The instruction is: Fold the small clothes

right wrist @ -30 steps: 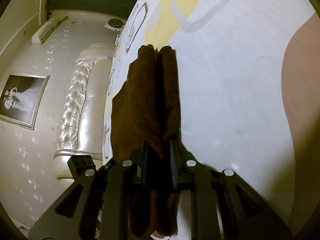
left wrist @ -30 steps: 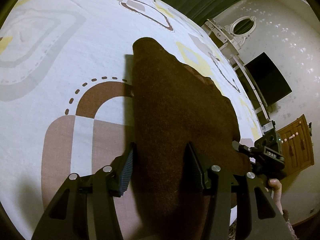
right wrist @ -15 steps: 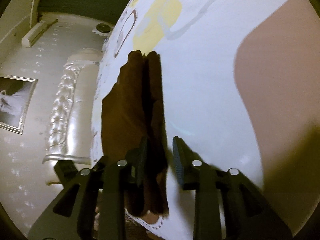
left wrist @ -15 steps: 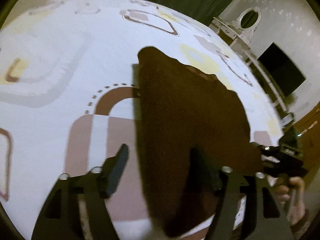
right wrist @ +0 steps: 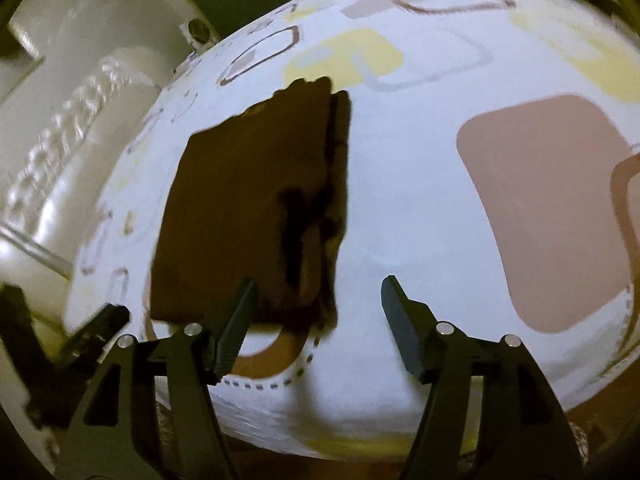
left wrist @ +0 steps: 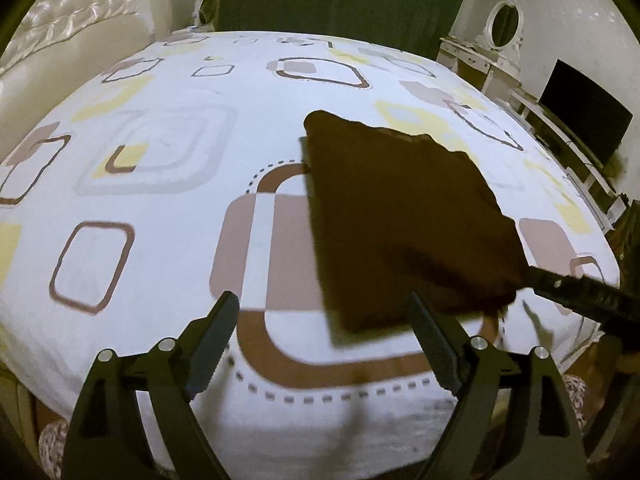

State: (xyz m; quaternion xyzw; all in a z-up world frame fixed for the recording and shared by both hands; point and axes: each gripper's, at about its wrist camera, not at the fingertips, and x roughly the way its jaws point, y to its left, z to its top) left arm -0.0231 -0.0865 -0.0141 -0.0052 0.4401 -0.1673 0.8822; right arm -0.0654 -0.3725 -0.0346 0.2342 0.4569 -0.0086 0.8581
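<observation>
Nearest the viewer, the left gripper and right gripper both gape wide, holding nothing. Just beyond lies the folded brown cloth on the patterned bedsheet, near the bed's front edge. Likely best: leave it squared, edges aligned. Farther off stands a padded headboard.

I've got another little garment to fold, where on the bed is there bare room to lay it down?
The widest bare stretch of the bedsheet lies left of the folded brown cloth, running toward the cream headboard. The strip by the near edge, ahead of the left gripper, is also free. The right side is tighter: the right gripper reaches in beside the cloth.
</observation>
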